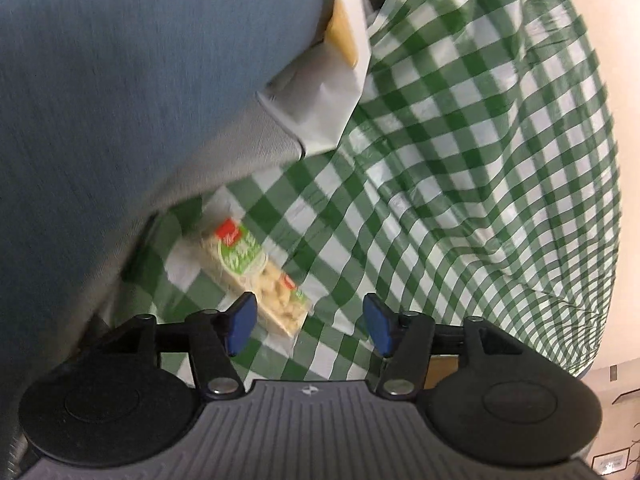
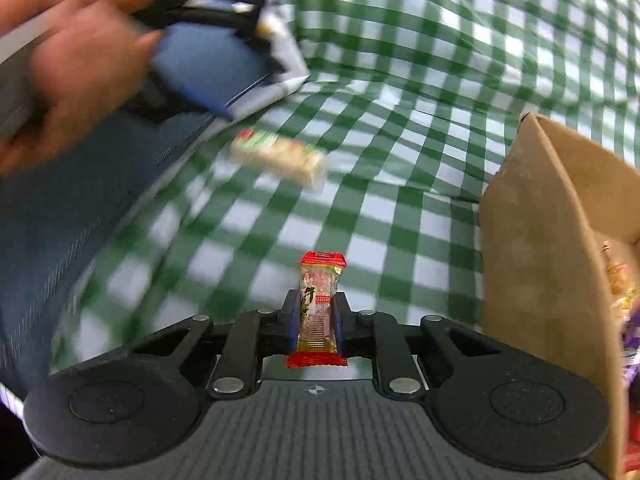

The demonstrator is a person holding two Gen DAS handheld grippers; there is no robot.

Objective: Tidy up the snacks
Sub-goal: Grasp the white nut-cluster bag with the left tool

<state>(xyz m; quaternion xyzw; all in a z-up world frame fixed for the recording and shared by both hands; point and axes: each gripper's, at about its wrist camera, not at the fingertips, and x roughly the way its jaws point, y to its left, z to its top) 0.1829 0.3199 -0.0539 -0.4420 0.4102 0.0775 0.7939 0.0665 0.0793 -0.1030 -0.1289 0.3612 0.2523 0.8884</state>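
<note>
My left gripper (image 1: 310, 322) is open and empty above the green checked tablecloth (image 1: 460, 184). A pale snack bar with a green and red label (image 1: 256, 276) lies on the cloth just ahead of its left finger. The same bar (image 2: 280, 156) shows blurred in the right wrist view. My right gripper (image 2: 316, 320) is shut on a small red-ended candy packet (image 2: 318, 308) and holds it upright above the cloth. A brown cardboard box (image 2: 548, 248) stands to its right with several wrapped snacks (image 2: 622, 292) inside.
A blue-grey sleeve and body (image 1: 120, 100) fills the left of the left wrist view. A hand (image 2: 68, 60) holding the other gripper sits at the upper left of the right wrist view. A white and tan object (image 1: 336, 80) lies on the cloth farther back.
</note>
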